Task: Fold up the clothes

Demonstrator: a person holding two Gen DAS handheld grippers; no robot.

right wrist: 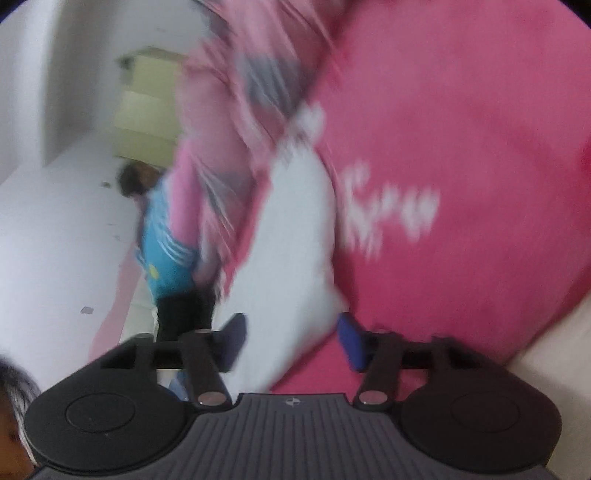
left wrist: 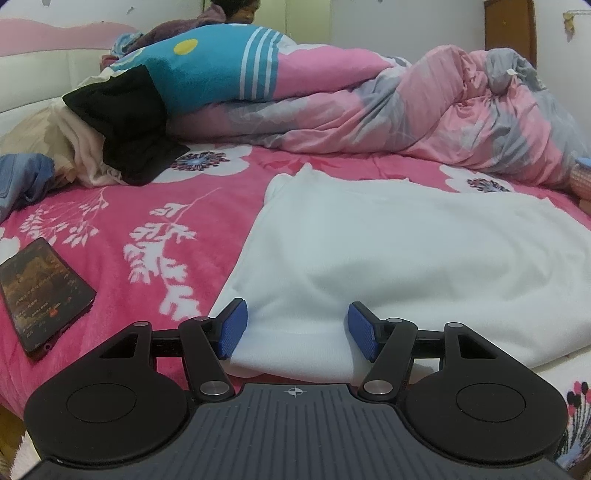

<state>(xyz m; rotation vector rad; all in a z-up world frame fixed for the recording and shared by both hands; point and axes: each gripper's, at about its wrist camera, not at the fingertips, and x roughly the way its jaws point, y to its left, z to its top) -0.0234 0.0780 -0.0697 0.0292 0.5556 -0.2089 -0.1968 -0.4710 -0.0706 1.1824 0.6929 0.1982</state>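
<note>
A white garment (left wrist: 406, 251) lies spread flat on the bed, reaching away from the left tongs (left wrist: 295, 328) and off to their right. Its near folded edge sits between the two blue pads (left wrist: 232, 328), which stand apart — the jaws are open, and the cloth bulges up between them without being pinched.

The right tongs (right wrist: 291, 339) give a blurred, tilted view. Their pads are also spread wide, with the same white garment (right wrist: 295, 240) running up from between them; whether the pads touch it cannot be told through the blur.

Beyond the left tongs a rumpled pink and grey quilt (left wrist: 424, 122) is heaped across the far side of the bed, with a blue striped cushion (left wrist: 218, 70) on its left end and a black cloth (left wrist: 125, 125) draped below that. Behind the heap a person (left wrist: 236, 11) is partly in view. Far left of the tongs lies a bit of blue denim (left wrist: 22, 181), and nearer, just left of them, a phone (left wrist: 40, 291) with its screen lit.

Everything rests on a bright pink blanket with white flowers (left wrist: 147, 229) — white walls and a brown door (left wrist: 511, 26) stand behind the bed.
</note>
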